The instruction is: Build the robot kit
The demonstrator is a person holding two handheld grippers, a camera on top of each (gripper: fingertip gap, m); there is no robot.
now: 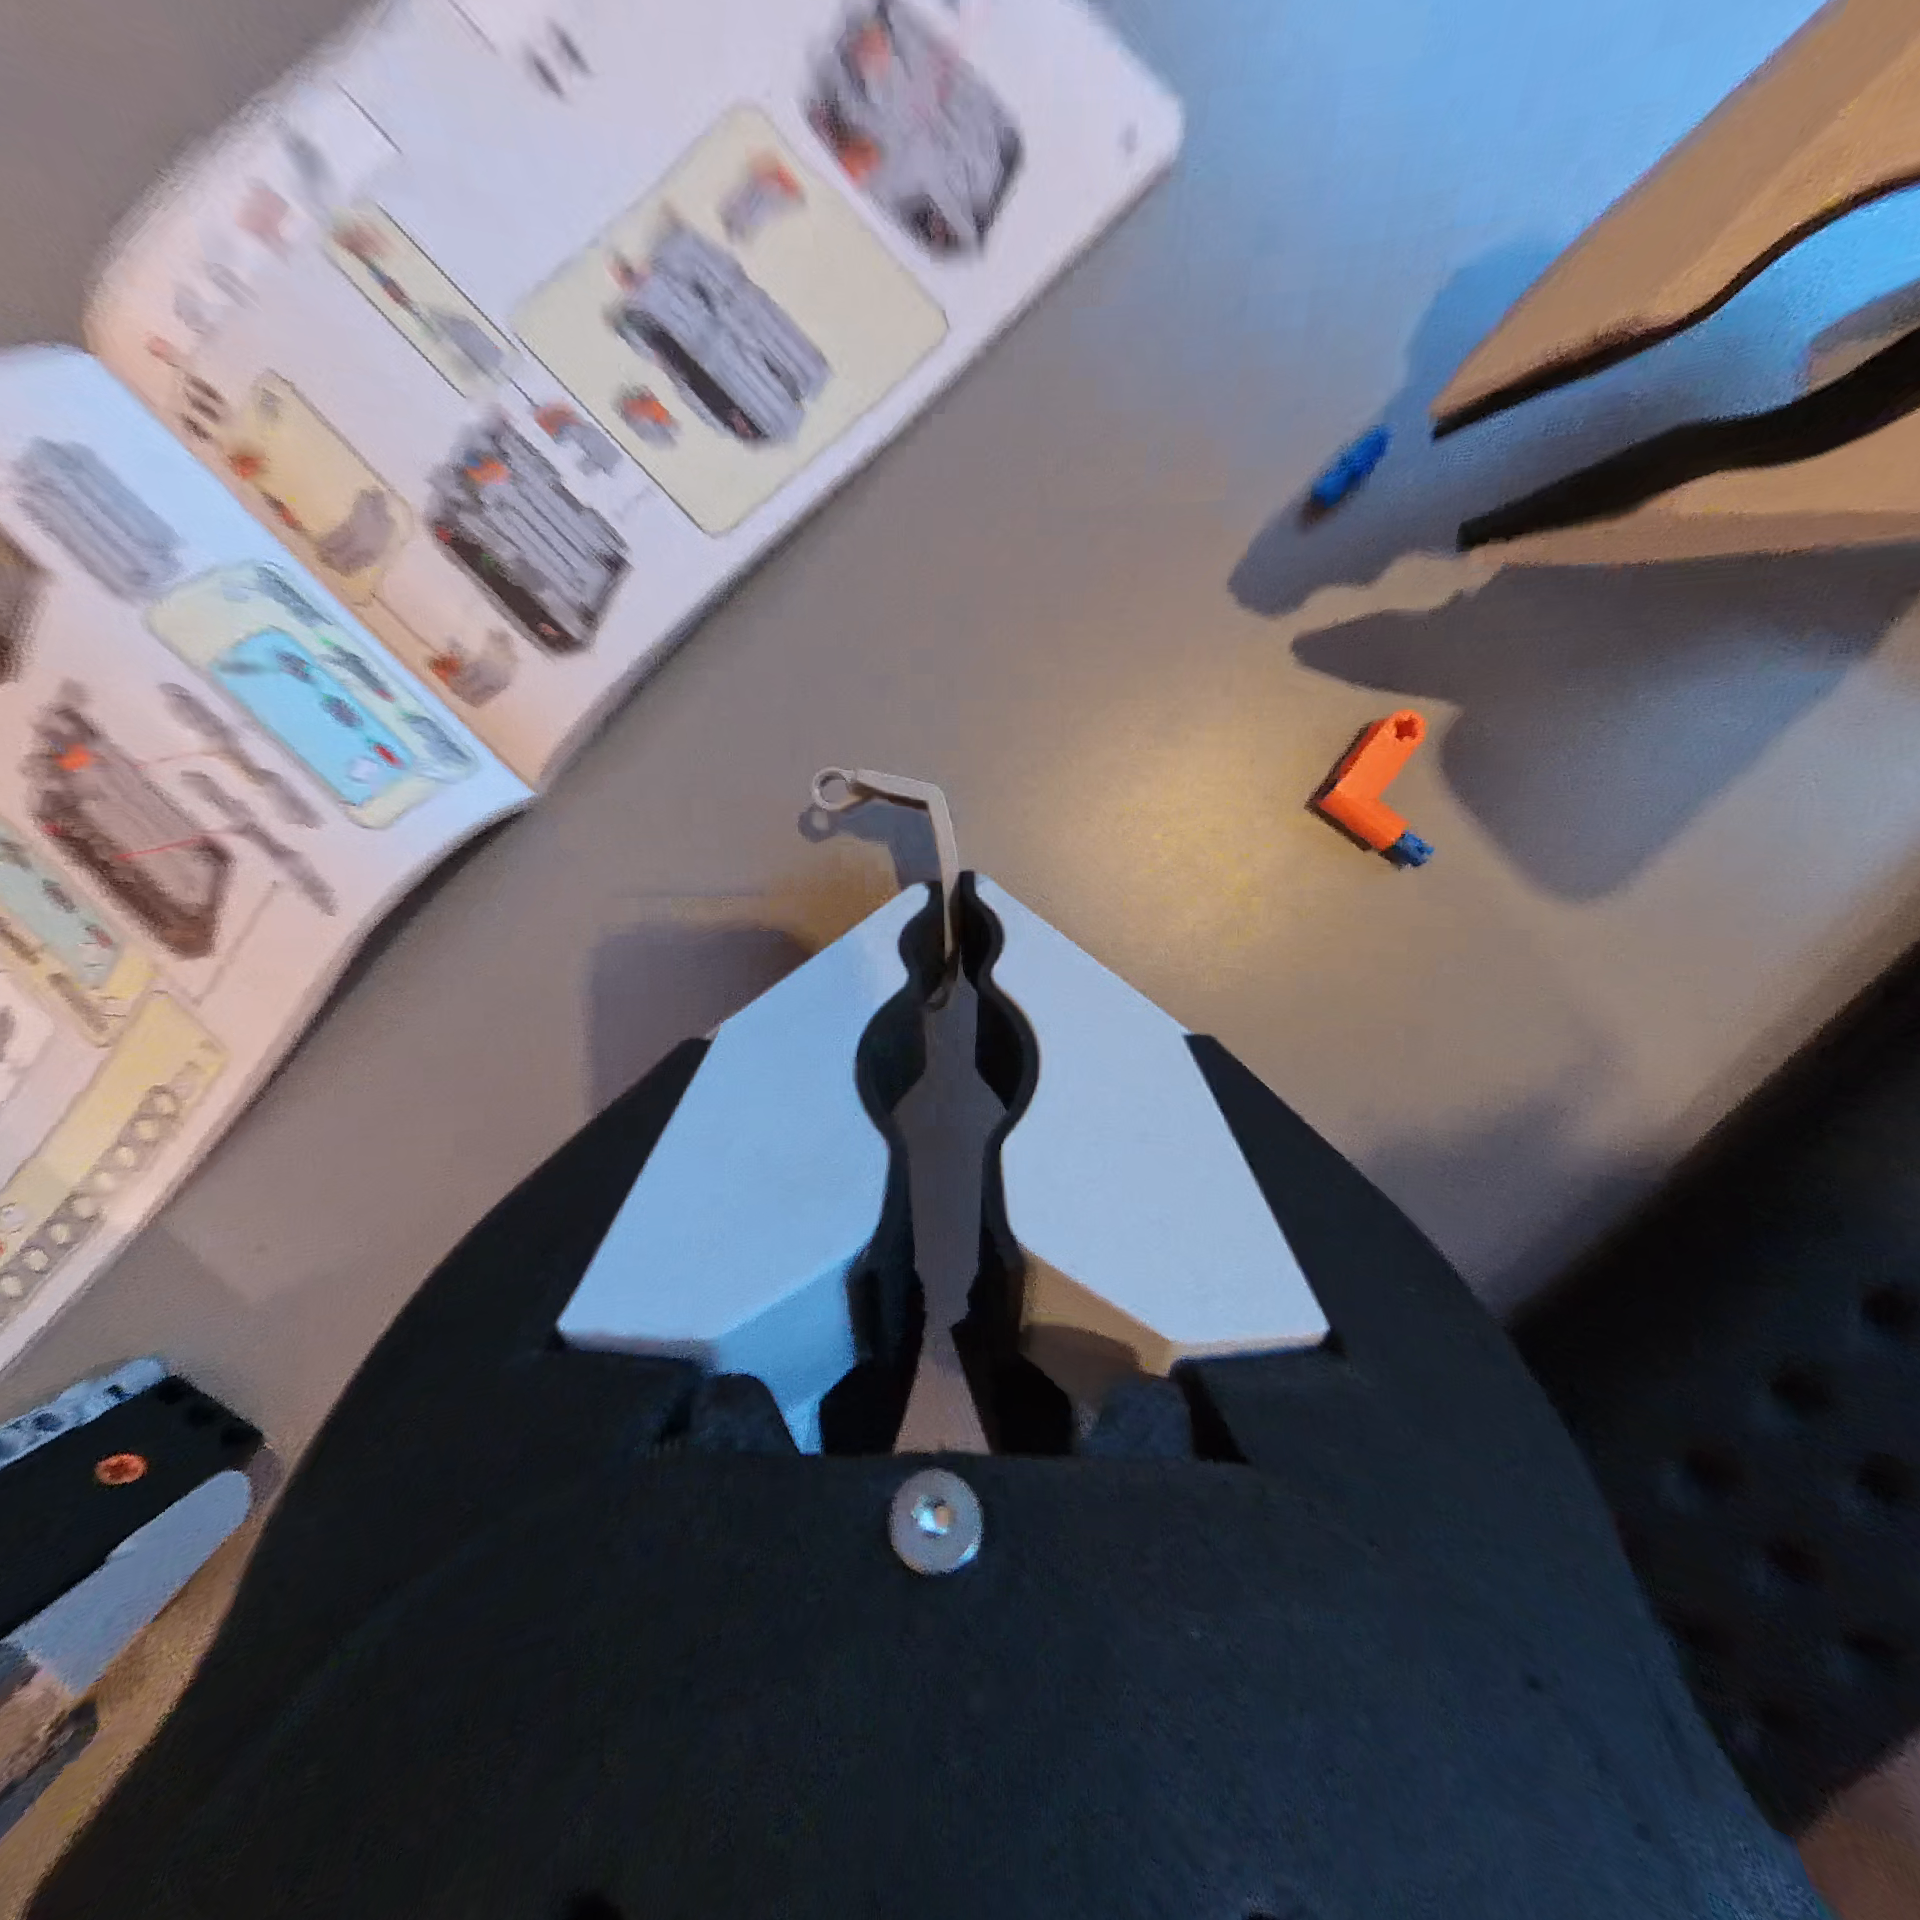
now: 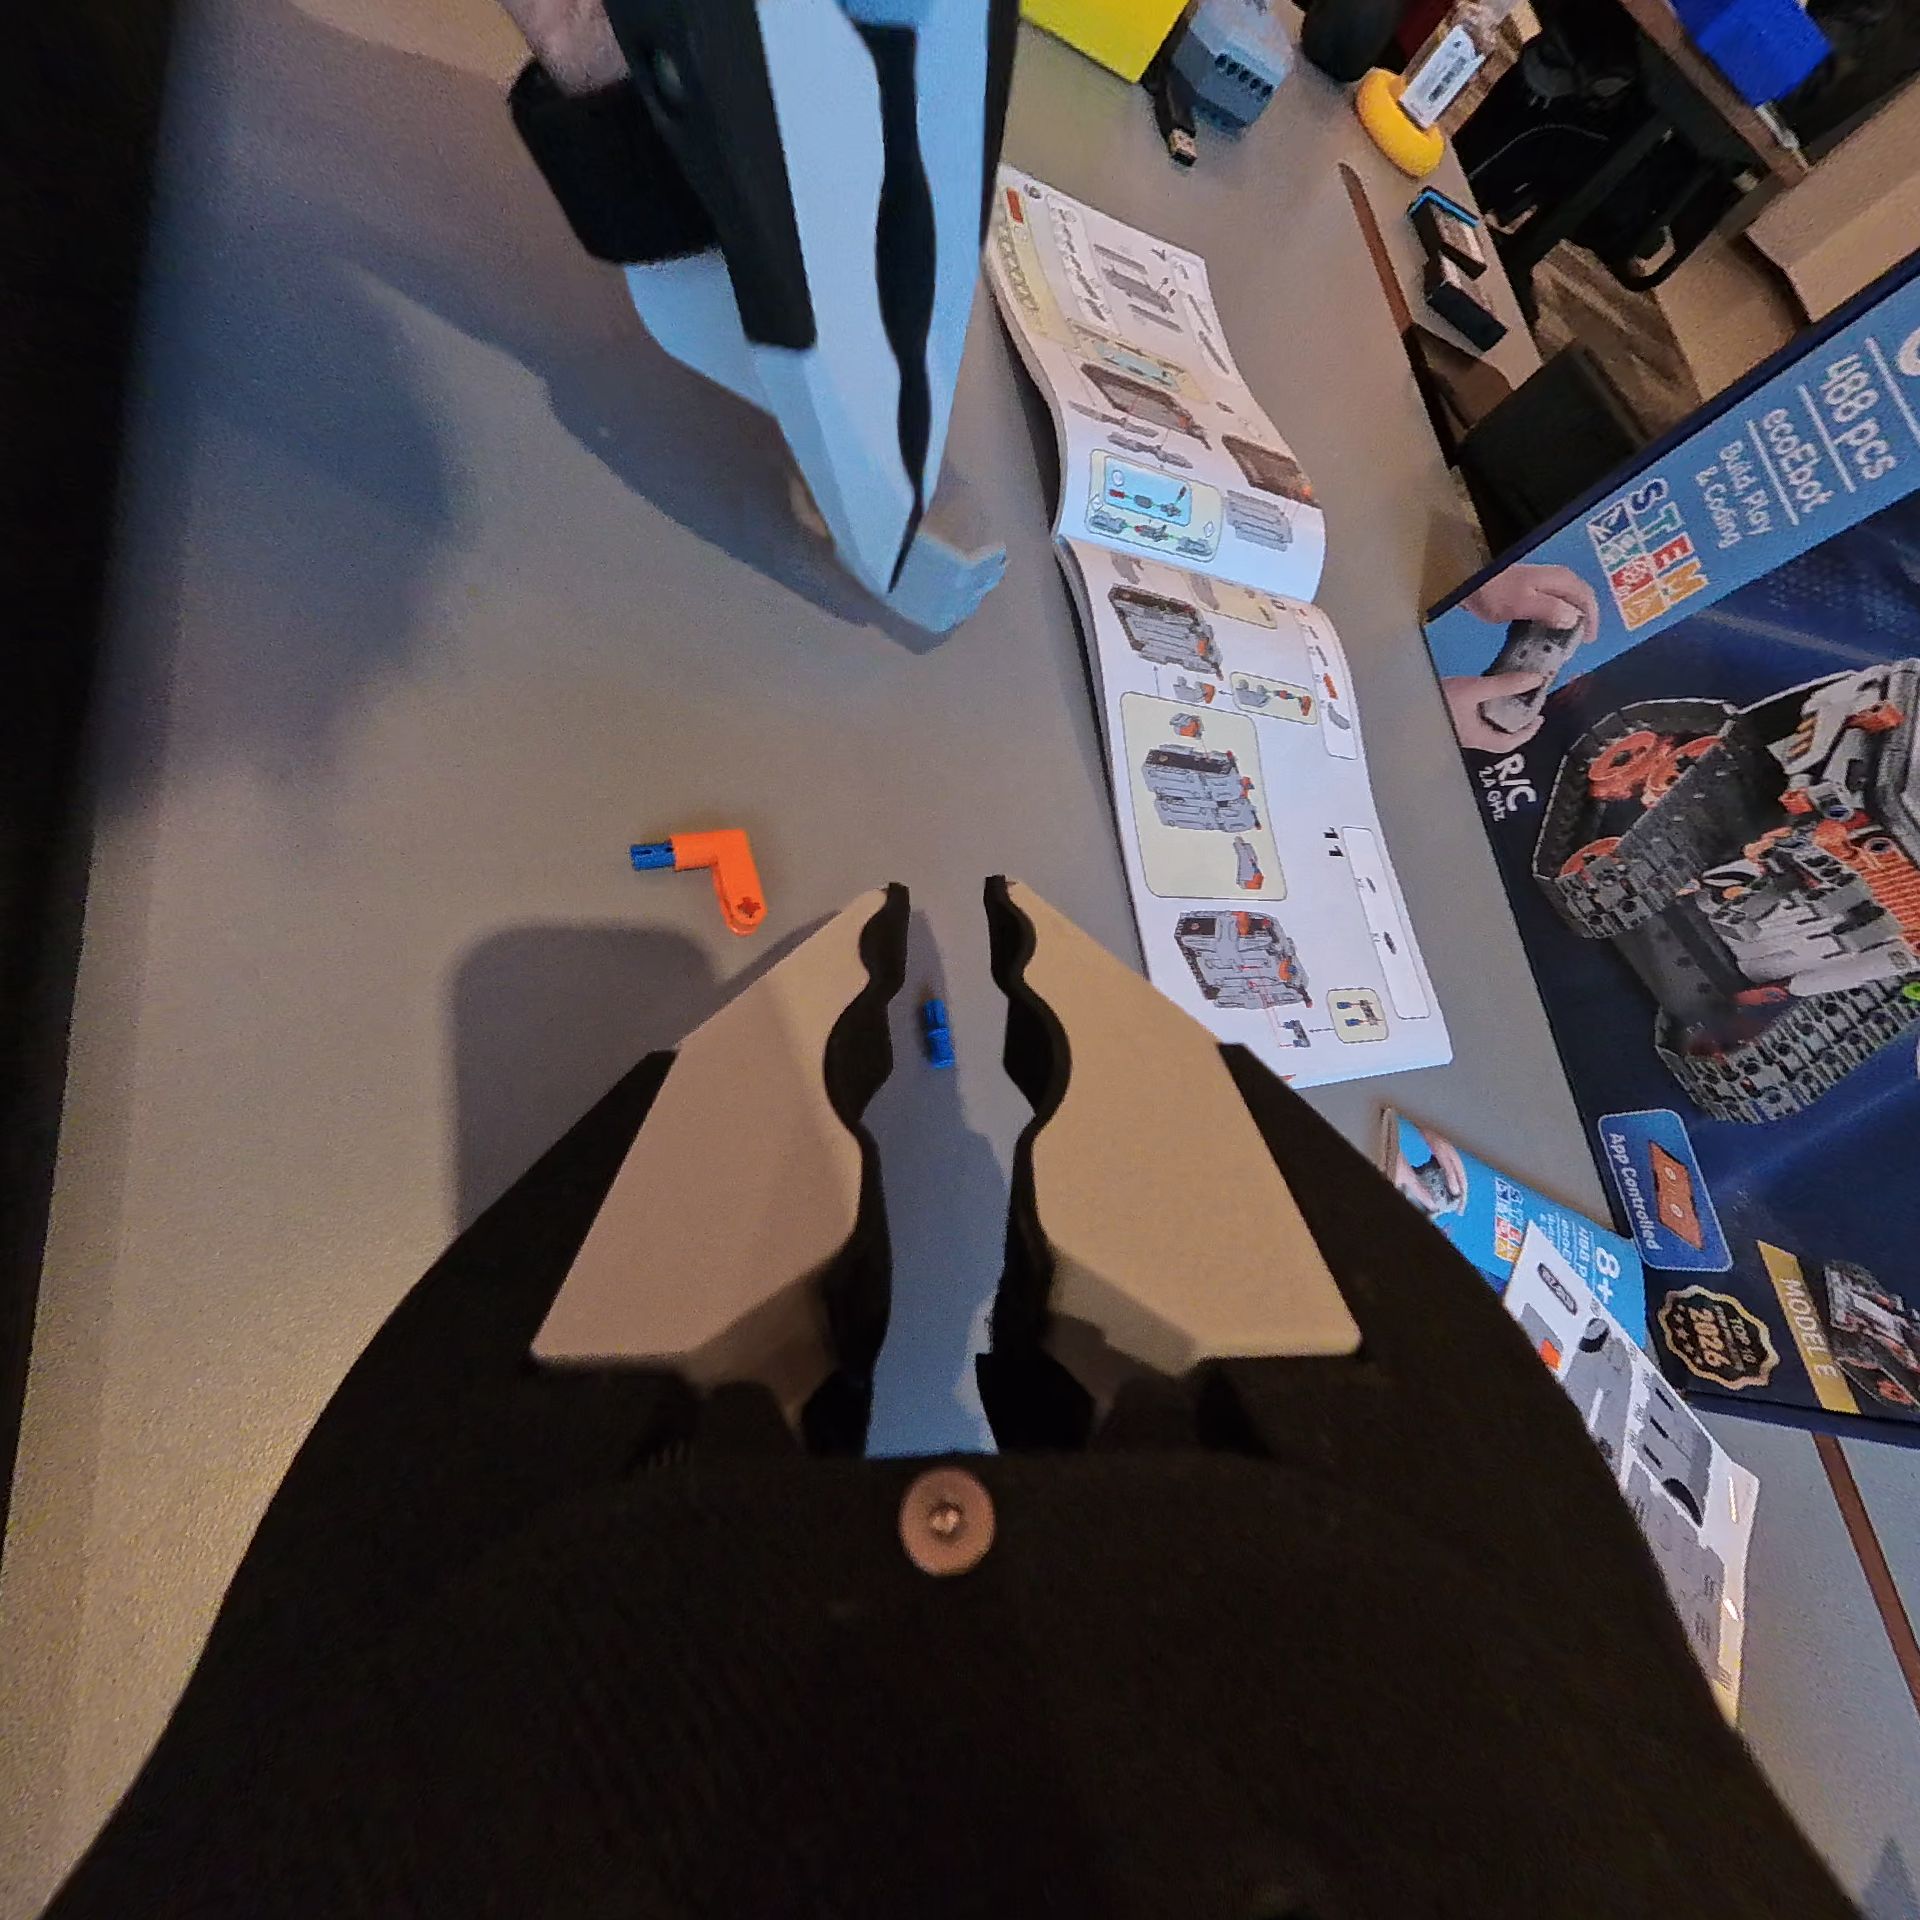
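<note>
My left gripper [image 1: 951, 896] is shut on a thin grey bent piece [image 1: 902, 795], which sticks out past the fingertips just above the grey table [image 1: 1091, 665]. The right wrist view shows this gripper [image 2: 906, 566] at the top, with the grey piece [image 2: 961, 569] at its tip. My right gripper [image 2: 943, 891] is open and hangs over a small blue pin [image 2: 937, 1032], which lies on the table between the jaws without touching them. An orange L-shaped piece with a blue pin in one end [image 2: 717, 864] lies to the left of the right gripper. The orange piece also shows in the left wrist view [image 1: 1366, 784].
An open instruction booklet [image 2: 1226, 644] lies on the table to the right; the left wrist view shows it blurred [image 1: 468, 416]. A large blue printed box [image 2: 1714, 883] and leaflets [image 2: 1621, 1382] are at the far right. Assorted items sit at the table's far end [image 2: 1403, 114].
</note>
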